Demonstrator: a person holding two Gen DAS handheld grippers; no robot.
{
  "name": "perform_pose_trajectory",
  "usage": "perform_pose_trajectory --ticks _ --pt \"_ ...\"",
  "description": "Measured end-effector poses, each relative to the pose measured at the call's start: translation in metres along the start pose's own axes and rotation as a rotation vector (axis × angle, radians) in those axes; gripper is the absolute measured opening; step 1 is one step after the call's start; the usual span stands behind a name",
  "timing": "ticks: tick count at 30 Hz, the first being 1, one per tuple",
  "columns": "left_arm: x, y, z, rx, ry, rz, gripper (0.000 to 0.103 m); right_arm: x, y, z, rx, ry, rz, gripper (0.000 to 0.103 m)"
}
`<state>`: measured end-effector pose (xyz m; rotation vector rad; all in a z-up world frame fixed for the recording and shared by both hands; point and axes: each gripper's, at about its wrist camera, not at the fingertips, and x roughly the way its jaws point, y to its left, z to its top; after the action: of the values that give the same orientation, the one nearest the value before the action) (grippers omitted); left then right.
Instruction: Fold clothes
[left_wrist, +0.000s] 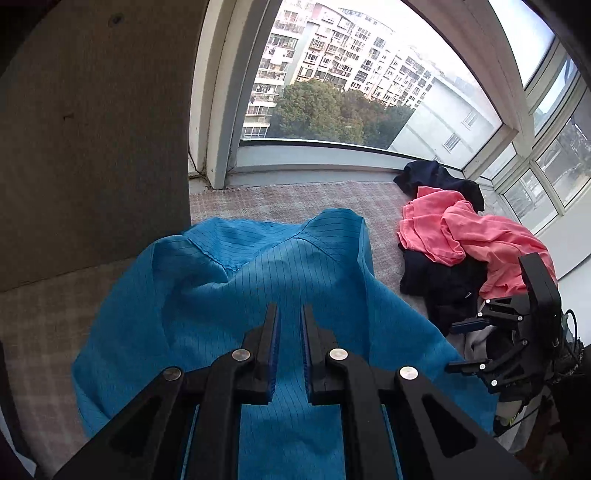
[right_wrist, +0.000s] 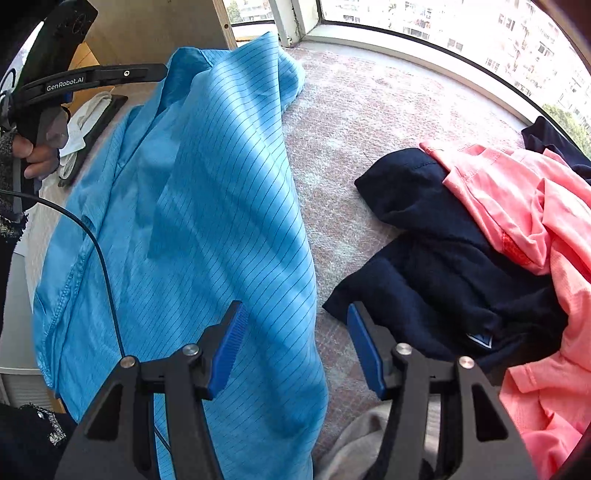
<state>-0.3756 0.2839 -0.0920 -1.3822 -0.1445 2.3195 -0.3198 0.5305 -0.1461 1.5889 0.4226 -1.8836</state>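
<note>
Both wrist views look steeply down, close; share blue garment (left_wrist: 258, 280).

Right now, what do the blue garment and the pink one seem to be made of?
Blue garment: thin, smooth woven cloth with a slight sheen and fine dark pinstripes, probably synthetic. Pink garment: soft, matte knit, likely a jersey, crumpled in loose folds.

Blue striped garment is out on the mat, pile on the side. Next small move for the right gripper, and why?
Probably bring the right gripper down onto the near edge of the blue striped garment and close. Its jaws stand open with nothing between them, hovering at that edge, and the garment lies rumpled, not yet folded. The pink and navy pile looks untouched.
</note>
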Motion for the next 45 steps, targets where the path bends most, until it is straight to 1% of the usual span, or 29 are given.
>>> perform_pose_trajectory --ticks 1,3,5,7,9,10,11,12,13,15,16,17,20,21,22,24,26,28,30,32,33,37,38,40,41,43,45 --pt "0.003 -0.008 -0.002 0.023 0.0 -0.009 0.009 0.005 0.002 -0.002 -0.009 0.015 -0.031 0.056" --pt "0.01 -0.027 -0.003 0.034 -0.016 -0.086 0.009 0.009 0.004 -0.008 -0.026 0.027 -0.107 0.056" --pt "0.02 -0.044 -0.002 0.068 -0.037 -0.128 0.011 0.002 0.002 -0.016 -0.014 -0.002 -0.155 0.056" --pt "0.038 -0.054 0.001 0.116 -0.036 -0.046 0.015 -0.015 -0.001 -0.029 0.036 -0.054 -0.134 0.056" --pt "0.057 -0.048 0.003 0.1 0.026 0.077 0.008 -0.026 -0.002 -0.045 0.054 -0.064 -0.091 0.056" --pt "0.052 -0.044 0.001 0.077 0.017 0.074 0.006 -0.027 0.001 -0.048 0.056 -0.056 -0.078 0.056" --pt "0.045 -0.041 0.0 0.055 0.004 0.072 0.006 -0.025 0.009 -0.044 0.051 -0.041 -0.074 0.056" --pt "0.029 -0.04 -0.003 0.043 -0.03 0.073 0.006 -0.023 0.018 -0.041 0.049 -0.029 -0.064 0.056" --pt "0.011 -0.043 -0.008 0.051 -0.058 0.082 0.007 -0.021 0.023 -0.041 0.052 -0.018 -0.041 0.056" --pt "-0.033 -0.056 -0.028 0.1 -0.107 0.105 0.007 -0.016 0.024 -0.049 0.06 0.013 0.013 0.056" --pt "-0.054 -0.064 -0.041 0.124 -0.126 0.113 0.008 -0.014 0.025 -0.054 0.055 0.022 0.026 0.056" --pt "-0.072 -0.071 -0.058 0.138 -0.13 0.109 0.01 -0.012 0.027 -0.059 0.041 0.033 0.016 0.056" --pt "-0.123 -0.091 -0.123 0.132 -0.114 0.084 0.01 -0.004 0.032 -0.071 -0.003 0.068 -0.015 0.056" --pt "-0.136 -0.098 -0.15 0.113 -0.1 0.08 0.01 0.001 0.034 -0.075 -0.029 0.086 -0.05 0.056" --pt "-0.149 -0.106 -0.176 0.094 -0.086 0.075 0.01 0.006 0.037 -0.078 -0.067 0.101 -0.103 0.056" --pt "-0.17 -0.12 -0.231 0.037 -0.06 0.068 0.01 0.005 0.044 -0.082 -0.116 0.089 -0.128 0.056" --pt "-0.184 -0.135 -0.285 -0.023 -0.032 0.067 0.01 -0.007 0.051 -0.087 -0.104 0.053 -0.102 0.056" --pt "-0.189 -0.149 -0.335 -0.084 0.006 0.082 0.01 -0.021 0.063 -0.1 -0.107 0.008 -0.059 0.056" --pt "-0.191 -0.161 -0.378 -0.157 0.031 0.082 0.01 -0.031 0.086 -0.12 -0.154 -0.029 -0.022 0.056" --pt "-0.192 -0.17 -0.416 -0.233 0.043 0.079 0.01 -0.032 0.113 -0.136 -0.197 -0.026 0.02 0.056" --pt "-0.195 -0.172 -0.428 -0.261 0.036 0.084 0.01 -0.032 0.127 -0.144 -0.221 -0.022 0.035 0.056" --pt "-0.21 -0.178 -0.475 -0.358 -0.005 0.115 0.01 -0.033 0.17 -0.188 -0.319 -0.034 0.018 0.056" --pt "-0.215 -0.18 -0.486 -0.375 -0.019 0.128 0.01 -0.032 0.177 -0.194 -0.332 -0.044 0.001 0.056" --pt "-0.22 -0.185 -0.506 -0.404 -0.03 0.132 0.01 -0.038 0.188 -0.208 -0.374 -0.074 -0.087 0.056" --pt "-0.222 -0.187 -0.516 -0.418 -0.035 0.135 0.009 -0.041 0.19 -0.21 -0.382 -0.088 -0.129 0.056" --pt "-0.228 -0.191 -0.537 -0.446 -0.046 0.139 0.009 -0.053 0.184 -0.206 -0.364 -0.123 -0.177 0.056" --pt "-0.231 -0.201 -0.553 -0.465 -0.064 0.126 0.009 -0.073 0.163 -0.194 -0.286 -0.167 -0.215 0.056"
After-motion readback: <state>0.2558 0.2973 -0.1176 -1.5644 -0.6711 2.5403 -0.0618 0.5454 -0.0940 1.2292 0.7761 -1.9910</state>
